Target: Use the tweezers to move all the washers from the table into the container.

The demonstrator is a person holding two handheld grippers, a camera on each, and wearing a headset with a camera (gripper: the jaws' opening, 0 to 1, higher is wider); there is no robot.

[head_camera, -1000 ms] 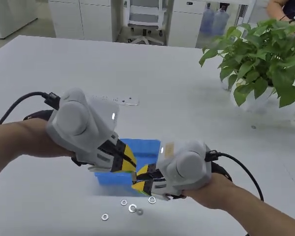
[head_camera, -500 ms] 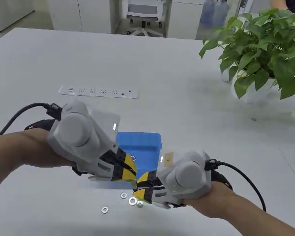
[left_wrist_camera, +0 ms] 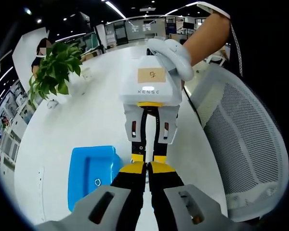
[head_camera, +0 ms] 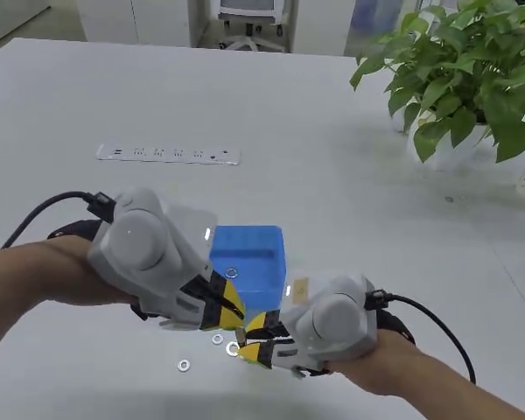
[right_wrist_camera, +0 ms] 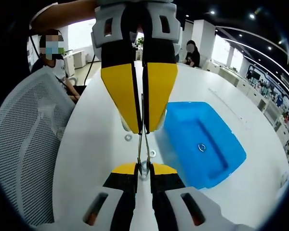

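L gripper (left_wrist_camera: 147, 169) & R gripper (right_wrist_camera: 143, 169) jaws tip-to-tip, both clenched on tweezers (right_wrist_camera: 140, 144), by blue container (right_wrist_camera: 221, 149) w/ washer (right_wrist_camera: 202, 147) inside.

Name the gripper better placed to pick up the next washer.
Right, probably. Both grippers clamp the tweezers, but the right gripper sits beside the loose washers; the left gripper is nearer the container.

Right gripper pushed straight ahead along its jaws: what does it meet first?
Most likely the left gripper: its yellow jaws face the right gripper tip to tip, with the tweezers bridging the small gap. The blue container sits off to the side.
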